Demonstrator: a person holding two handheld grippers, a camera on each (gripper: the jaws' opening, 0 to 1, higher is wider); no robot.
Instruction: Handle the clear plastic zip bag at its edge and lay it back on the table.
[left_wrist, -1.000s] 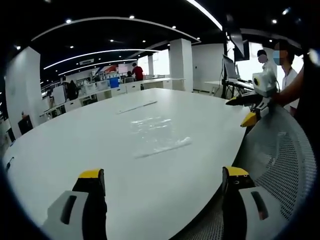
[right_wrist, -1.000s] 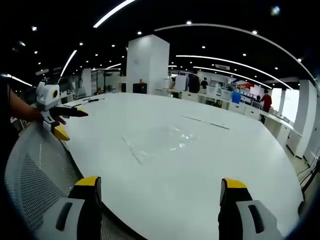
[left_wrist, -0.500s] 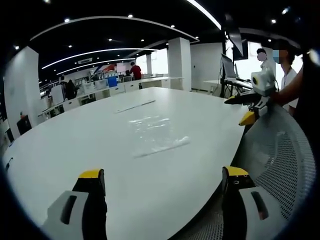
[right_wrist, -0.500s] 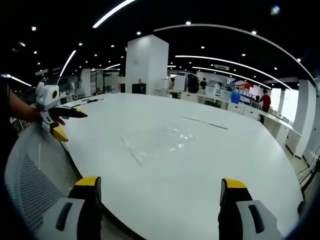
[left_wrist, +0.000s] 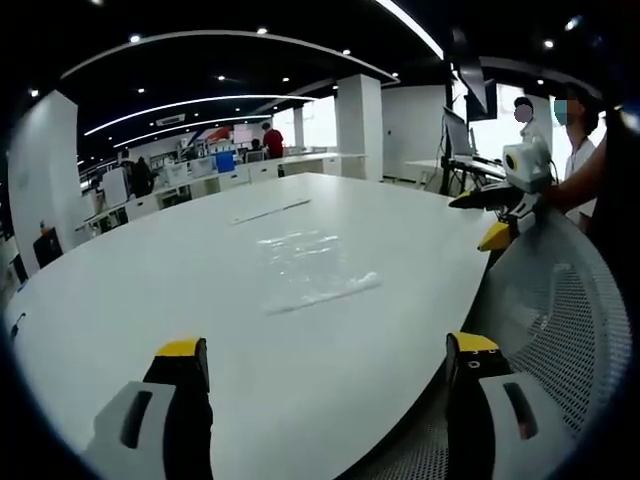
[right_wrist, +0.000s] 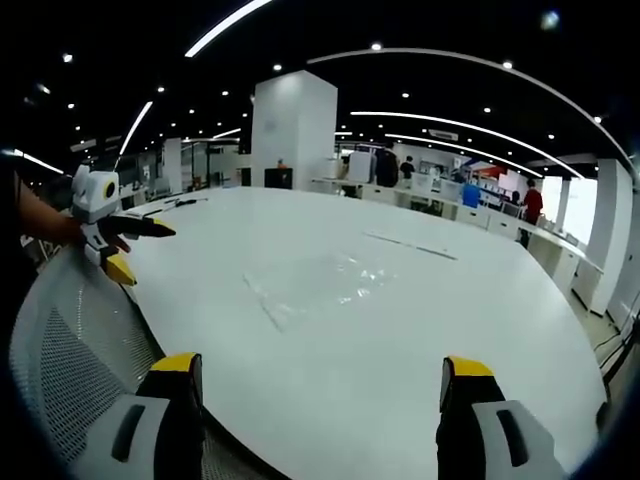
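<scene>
While the clear plastic zip bag (left_wrist: 312, 270) (right_wrist: 322, 283) lies flat mid-way across the wide white bench (left_wrist: 150, 290) (right_wrist: 420, 330), I hold my left claw (left_wrist: 325, 372) and right claw (right_wrist: 315, 378) released, both apart from it, over a grey mesh chair back (left_wrist: 560, 310) (right_wrist: 70, 330).

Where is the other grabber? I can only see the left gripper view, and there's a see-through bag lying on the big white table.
Observer: The right gripper sits low at the table's near edge with its jaws spread wide, holding nothing.
Operator: Is the bag in front of it?
Observer: Yes. In the right gripper view the clear plastic zip bag lies flat ahead of those jaws, untouched, its zip strip on the left.
Operator: Is anything else near it?
Observer: A mesh chair back sits to that gripper's left, below the left gripper, whose jaws are open too.
</scene>
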